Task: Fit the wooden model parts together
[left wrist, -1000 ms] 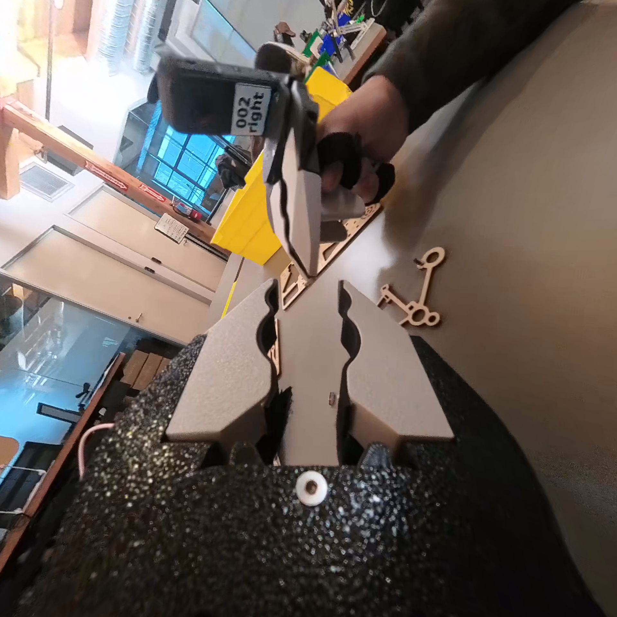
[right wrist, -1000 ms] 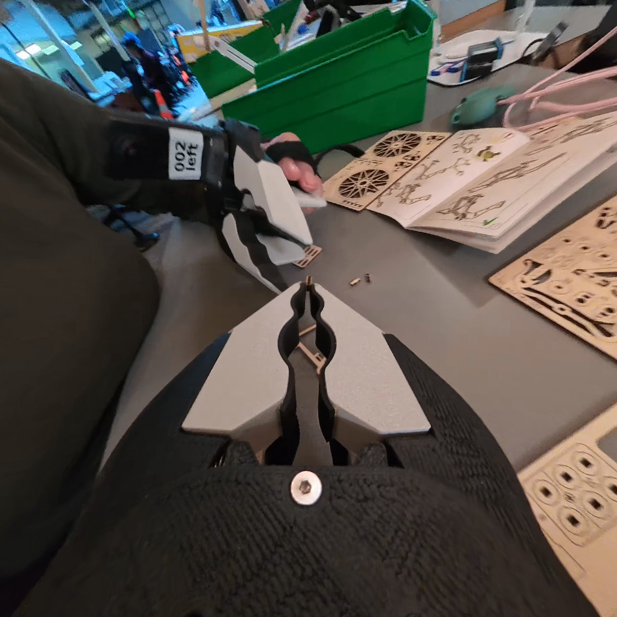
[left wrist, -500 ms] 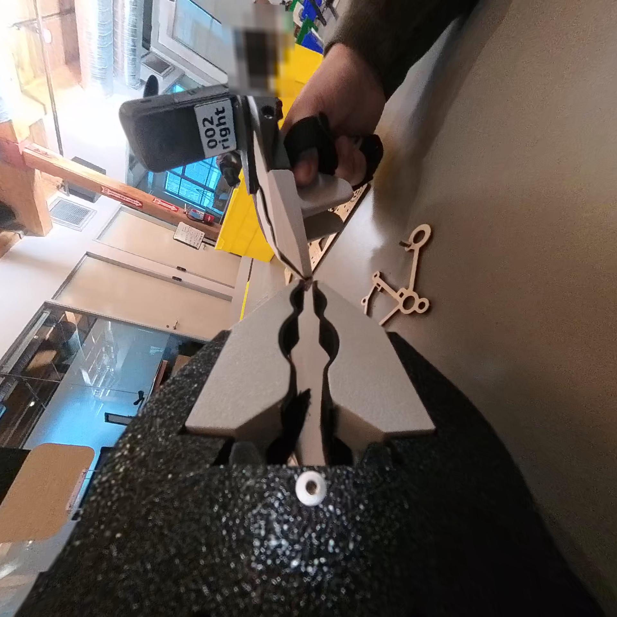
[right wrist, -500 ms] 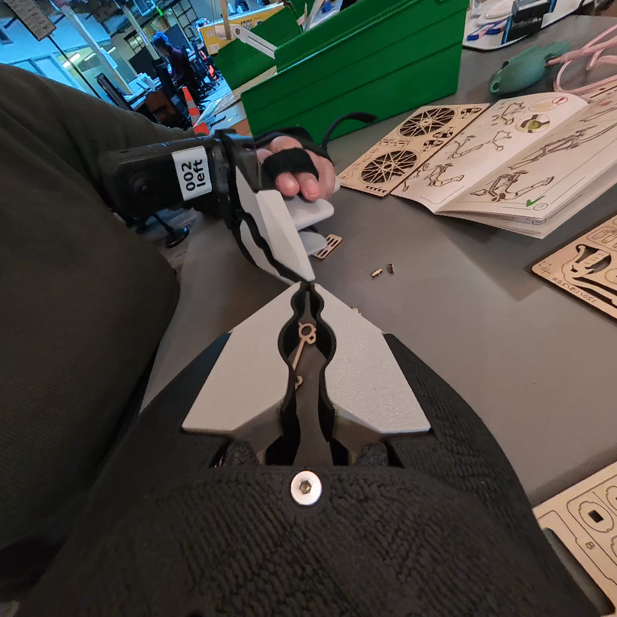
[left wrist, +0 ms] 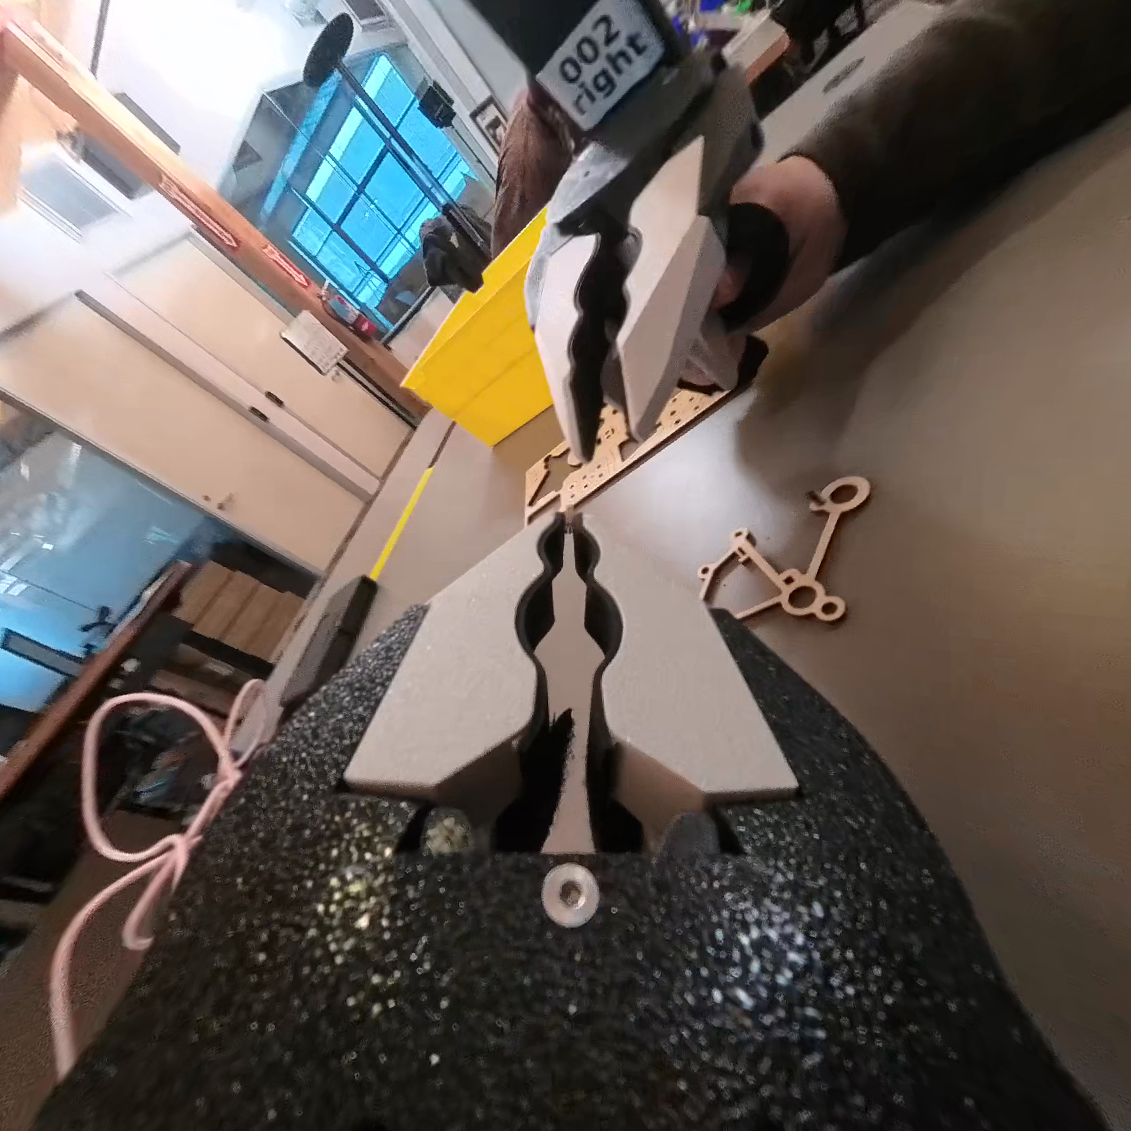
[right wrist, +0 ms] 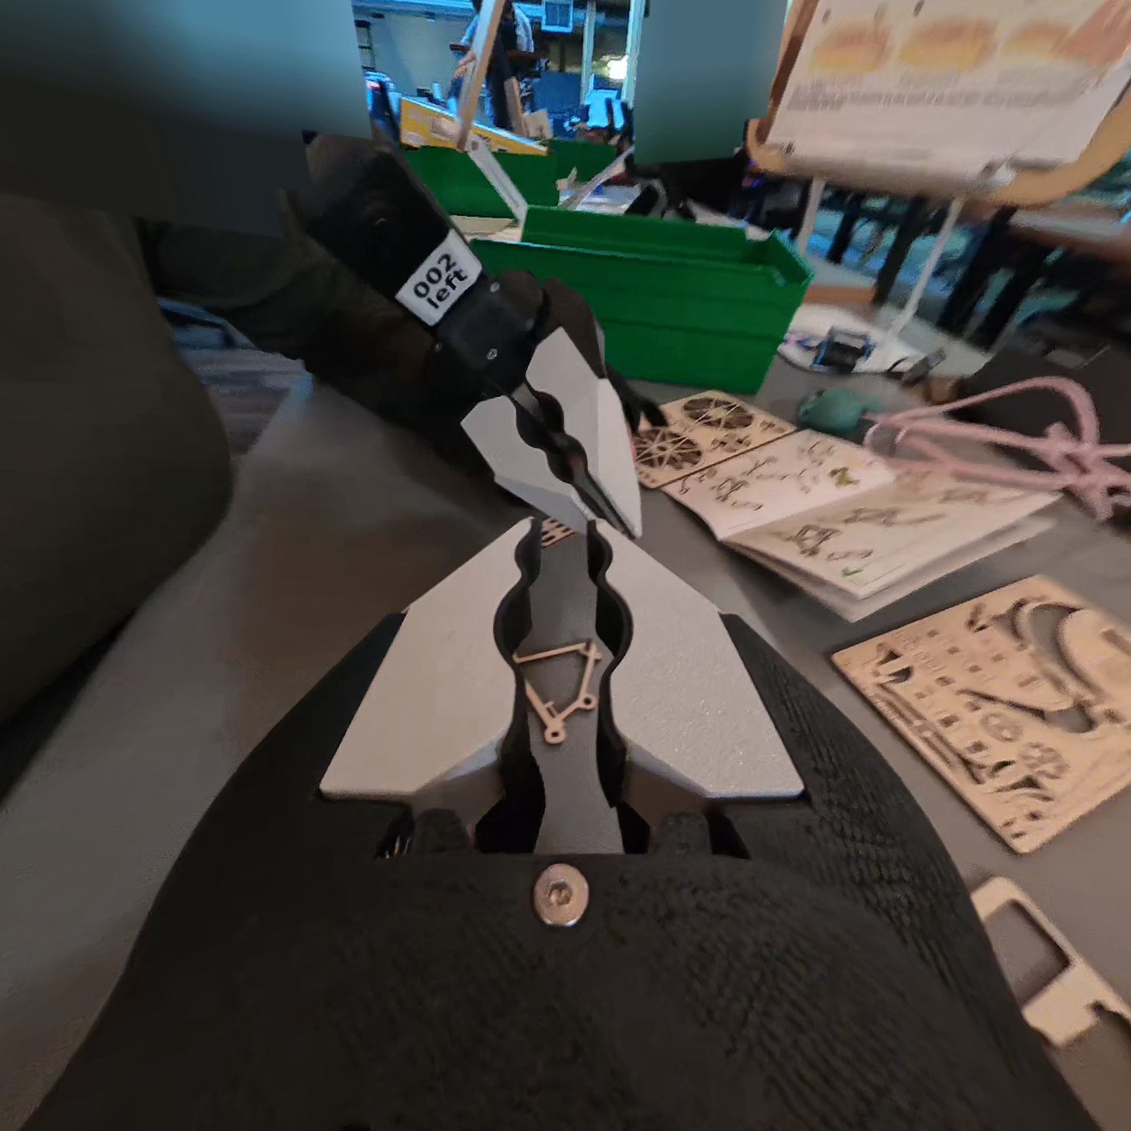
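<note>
My left gripper [left wrist: 570,527] is shut, and a tiny pale wooden pin [left wrist: 570,515] pokes out between its tips. It hangs above the grey table [left wrist: 948,765]. The right wrist view shows it too [right wrist: 624,527], shut, just beyond my right gripper's tips. My right gripper [right wrist: 563,533] is open with nothing between its pads; the left wrist view [left wrist: 609,444] shows it raised above the left one. A flat wooden frame part with ring ends [left wrist: 789,578] lies on the table right of the left gripper. It also shows below the right jaws [right wrist: 560,691].
A green bin [right wrist: 642,306] stands at the back, a yellow bin [left wrist: 489,361] at the far edge. An open booklet [right wrist: 826,508], wooden part sheets [right wrist: 1010,704] [right wrist: 704,422] [left wrist: 618,471], a teal object [right wrist: 832,410] and pink cable [right wrist: 1010,428] lie on the table. The tips of both grippers are at nearly the same place.
The right gripper held the tiny pin at its tips. The left gripper shut on the pin tip to tip, then the right gripper opened and drew back and up. The pin stays with the left.
</note>
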`<move>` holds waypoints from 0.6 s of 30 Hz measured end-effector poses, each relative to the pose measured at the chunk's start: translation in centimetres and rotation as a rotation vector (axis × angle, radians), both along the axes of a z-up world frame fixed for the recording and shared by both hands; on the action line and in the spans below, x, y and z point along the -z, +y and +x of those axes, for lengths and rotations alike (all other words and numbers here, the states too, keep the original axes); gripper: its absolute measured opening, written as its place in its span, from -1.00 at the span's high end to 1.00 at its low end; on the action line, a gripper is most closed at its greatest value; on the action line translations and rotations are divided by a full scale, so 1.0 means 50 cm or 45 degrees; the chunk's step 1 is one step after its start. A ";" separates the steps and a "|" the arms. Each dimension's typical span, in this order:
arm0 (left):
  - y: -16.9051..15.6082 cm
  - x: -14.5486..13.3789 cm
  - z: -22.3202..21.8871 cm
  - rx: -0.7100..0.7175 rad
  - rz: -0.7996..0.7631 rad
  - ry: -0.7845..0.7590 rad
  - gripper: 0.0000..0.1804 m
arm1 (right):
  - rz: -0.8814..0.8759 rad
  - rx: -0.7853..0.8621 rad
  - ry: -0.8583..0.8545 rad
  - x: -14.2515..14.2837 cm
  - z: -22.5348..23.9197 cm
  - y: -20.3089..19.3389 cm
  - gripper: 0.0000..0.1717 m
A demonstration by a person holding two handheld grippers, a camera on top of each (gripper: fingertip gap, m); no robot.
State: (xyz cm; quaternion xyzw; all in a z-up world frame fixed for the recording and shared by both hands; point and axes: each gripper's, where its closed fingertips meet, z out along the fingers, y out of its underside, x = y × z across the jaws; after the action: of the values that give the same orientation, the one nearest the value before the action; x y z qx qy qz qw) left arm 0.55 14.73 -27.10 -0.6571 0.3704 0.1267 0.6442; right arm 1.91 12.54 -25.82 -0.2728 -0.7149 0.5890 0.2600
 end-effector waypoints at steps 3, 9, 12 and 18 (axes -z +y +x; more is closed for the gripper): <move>-0.002 -0.008 -0.001 0.026 -0.013 -0.102 1.00 | 0.091 0.070 0.135 -0.009 -0.005 0.005 0.83; -0.010 -0.014 0.008 0.088 0.025 -0.106 1.00 | 0.106 0.128 0.188 -0.020 -0.007 0.021 0.84; -0.009 -0.007 0.012 0.079 0.033 -0.040 0.99 | 0.099 0.160 0.177 -0.019 -0.012 0.029 0.85; -0.011 -0.005 0.020 0.087 0.053 0.013 1.00 | 0.064 0.181 0.150 -0.015 -0.018 0.037 0.85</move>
State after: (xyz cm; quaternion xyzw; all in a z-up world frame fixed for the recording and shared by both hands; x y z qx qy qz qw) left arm 1.55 14.17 -26.85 -0.6299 0.3932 0.1155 0.6598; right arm 1.03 14.39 -25.05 -0.2811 -0.6916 0.5661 0.3496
